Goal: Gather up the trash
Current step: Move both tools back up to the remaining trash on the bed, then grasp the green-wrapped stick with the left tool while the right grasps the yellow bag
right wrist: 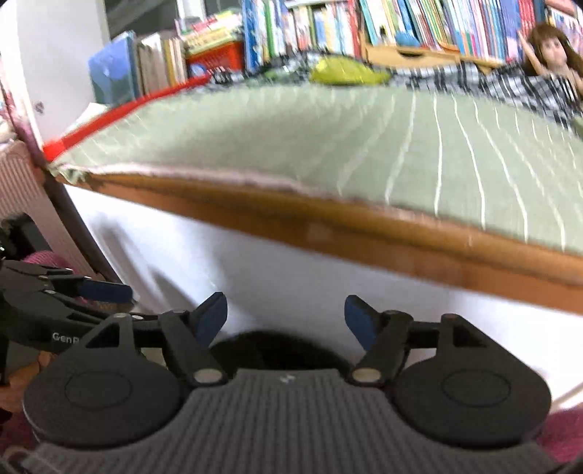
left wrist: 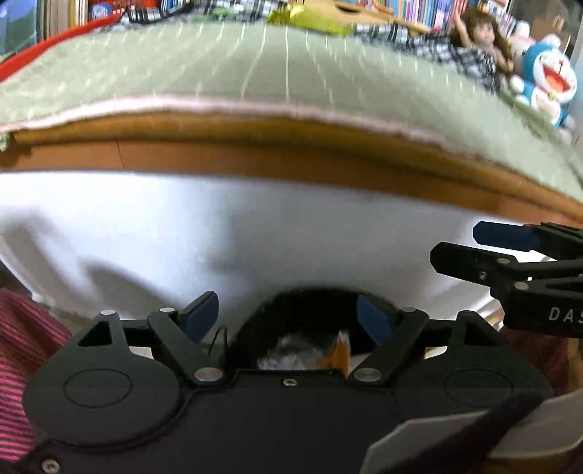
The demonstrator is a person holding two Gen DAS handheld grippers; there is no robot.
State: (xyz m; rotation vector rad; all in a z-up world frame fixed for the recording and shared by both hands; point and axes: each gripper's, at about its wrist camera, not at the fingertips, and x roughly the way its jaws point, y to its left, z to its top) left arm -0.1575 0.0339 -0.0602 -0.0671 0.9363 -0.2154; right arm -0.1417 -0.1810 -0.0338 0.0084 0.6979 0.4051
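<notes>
In the left wrist view my left gripper is open, its blue-padded fingers spread wide with nothing held between them. Just below and behind the fingers is a dark opening, a bin or bag, and I cannot tell which. In it lies crumpled silvery and orange wrapper trash. My right gripper reaches in from the right edge, level with the white panel. In the right wrist view my right gripper is open and empty above the same dark opening. A left gripper finger shows at the left.
Ahead is a bed with a green striped sheet, a wooden frame and a white side panel. A doll and a blue plush toy sit at the back right. Bookshelves stand behind. Pink striped fabric is at the left.
</notes>
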